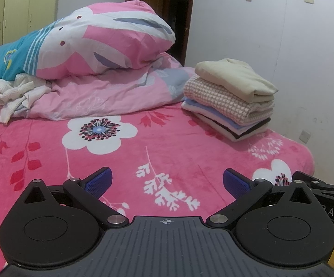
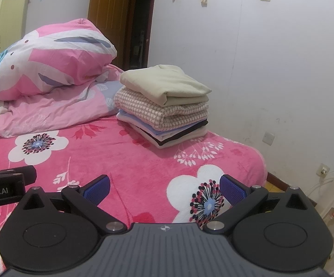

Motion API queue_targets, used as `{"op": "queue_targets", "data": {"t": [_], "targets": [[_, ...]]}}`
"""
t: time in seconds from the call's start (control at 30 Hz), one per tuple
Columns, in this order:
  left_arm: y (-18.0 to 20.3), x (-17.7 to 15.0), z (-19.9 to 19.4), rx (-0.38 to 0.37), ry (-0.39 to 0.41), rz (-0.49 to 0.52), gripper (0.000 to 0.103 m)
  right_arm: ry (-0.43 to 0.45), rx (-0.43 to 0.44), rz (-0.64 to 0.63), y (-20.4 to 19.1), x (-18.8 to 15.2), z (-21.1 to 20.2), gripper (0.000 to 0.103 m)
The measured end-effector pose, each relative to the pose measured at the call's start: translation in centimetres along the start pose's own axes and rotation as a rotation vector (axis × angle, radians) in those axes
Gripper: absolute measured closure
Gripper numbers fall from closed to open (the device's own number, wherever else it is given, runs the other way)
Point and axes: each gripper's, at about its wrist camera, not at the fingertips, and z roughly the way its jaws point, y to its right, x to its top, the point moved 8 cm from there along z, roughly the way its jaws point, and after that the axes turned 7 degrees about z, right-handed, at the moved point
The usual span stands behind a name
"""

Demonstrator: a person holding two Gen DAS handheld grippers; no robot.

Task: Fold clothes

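Pink floral bed carries a folded stack near its far right corner (perhaps five garments); left gripper and right gripper hover spread, empty.

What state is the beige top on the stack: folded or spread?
Folded. The beige top lies as a compact rectangle with layered edges, topping the stack of clothes on the bed.

folded clothes stack | beige on top | bed's far right | unfolded white garments far left
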Motion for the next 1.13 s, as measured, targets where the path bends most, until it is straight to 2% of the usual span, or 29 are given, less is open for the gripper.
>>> {"op": "queue_targets", "data": {"t": [1.13], "targets": [[-0.14, -0.11, 0.17, 0.005, -0.007, -0.008, 0.0, -0.002, 0.001, -0.002, -0.16, 0.03, 0.13, 0.0]]}}
